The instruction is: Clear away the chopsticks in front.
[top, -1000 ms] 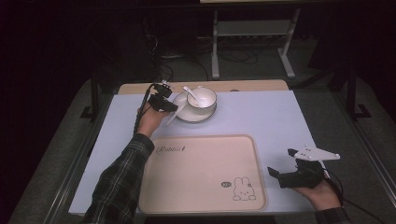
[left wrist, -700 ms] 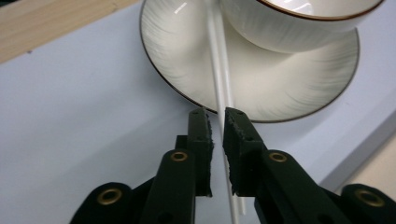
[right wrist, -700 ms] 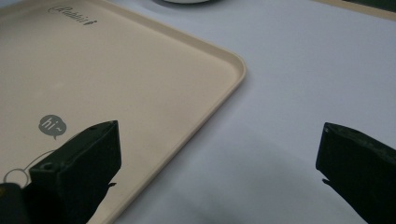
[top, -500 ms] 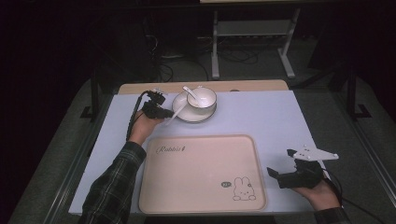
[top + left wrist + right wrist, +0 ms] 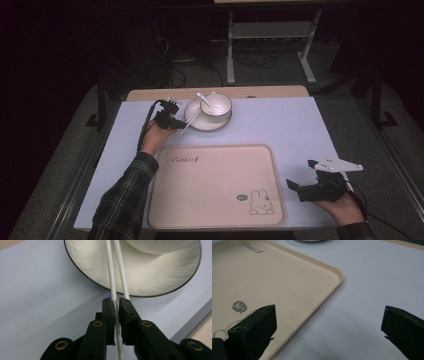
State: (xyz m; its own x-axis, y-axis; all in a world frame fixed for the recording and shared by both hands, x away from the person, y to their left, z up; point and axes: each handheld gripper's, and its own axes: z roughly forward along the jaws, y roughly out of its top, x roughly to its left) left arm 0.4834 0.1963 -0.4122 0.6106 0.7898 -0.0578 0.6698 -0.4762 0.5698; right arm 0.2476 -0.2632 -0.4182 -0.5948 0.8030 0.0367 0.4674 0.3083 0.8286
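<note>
The left hand-held gripper (image 5: pixel 116 305) is clamped on a pair of white chopsticks (image 5: pixel 111 277), jaws pinched nearly together with the sticks running up between them and one stick squeezed right in the slot. Ahead of its tips the chopsticks lie across the rim of the white plate (image 5: pixel 82 262), and beyond that sits the bowl (image 5: pixel 216 104) with a white spoon (image 5: pixel 204 98) resting inside. My read is that the grip low on the sticks, near their near ends, lets the far ends ride on the plate's edge as a pivot, which would make lifting them clear easier. From above, the left hand-held gripper (image 5: pixel 173 122) sits just beside the plate's near-left edge, the person's left hand (image 5: pixel 153 138) wrapped behind it, the plaid sleeve (image 5: pixel 122 200) reaching forward and slightly inward across the pale blue surface (image 5: pixel 300 125), cable looping off the back. Over to the right hand-held gripper (image 5: pixel 295 188): jaws wide apart, holding nothing, hovering low over the surface. Just to its left lies the beige tray (image 5: pixel 287 287) with its rabbit drawing (image 5: pixel 261 201), corner rim between the jaws' line of sight. The right hand (image 5: pixel 342 207) rests near the surface's front edge, well apart from the plate, seemingly parked and waiting. The tray lies bare, likely the destination.
</note>
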